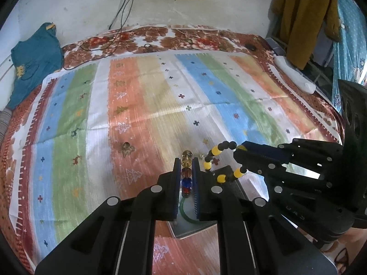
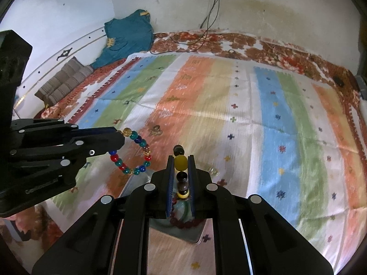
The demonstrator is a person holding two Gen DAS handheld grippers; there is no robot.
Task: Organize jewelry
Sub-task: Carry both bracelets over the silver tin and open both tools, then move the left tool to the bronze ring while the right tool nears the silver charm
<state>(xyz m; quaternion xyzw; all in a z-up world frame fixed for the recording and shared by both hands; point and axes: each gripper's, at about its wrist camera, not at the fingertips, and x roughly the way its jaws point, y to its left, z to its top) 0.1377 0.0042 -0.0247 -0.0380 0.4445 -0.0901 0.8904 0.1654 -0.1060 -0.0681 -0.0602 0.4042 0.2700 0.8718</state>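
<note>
My left gripper (image 1: 186,160) is shut on a multicolour glass-bead bracelet (image 1: 186,171), which hangs as a loop in the right wrist view (image 2: 137,153). My right gripper (image 2: 181,158) is shut on a black-and-yellow bead bracelet (image 2: 180,162), seen as a loop in the left wrist view (image 1: 218,160). Both are held above a metal tray (image 1: 183,231) on the striped cloth; it also shows in the right wrist view (image 2: 197,236). The tray holds a green bangle (image 1: 185,215) and a dark red bead bracelet (image 2: 183,223). A small ring (image 1: 125,146) lies on the cloth to the left.
The striped cloth (image 1: 160,96) covers a bed with a floral blanket (image 1: 160,36). A teal garment (image 1: 34,55) and folded grey cloth (image 2: 62,80) lie at the far left. Cables (image 1: 123,11) hang from the wall. A white power strip (image 1: 296,75) lies at the right edge.
</note>
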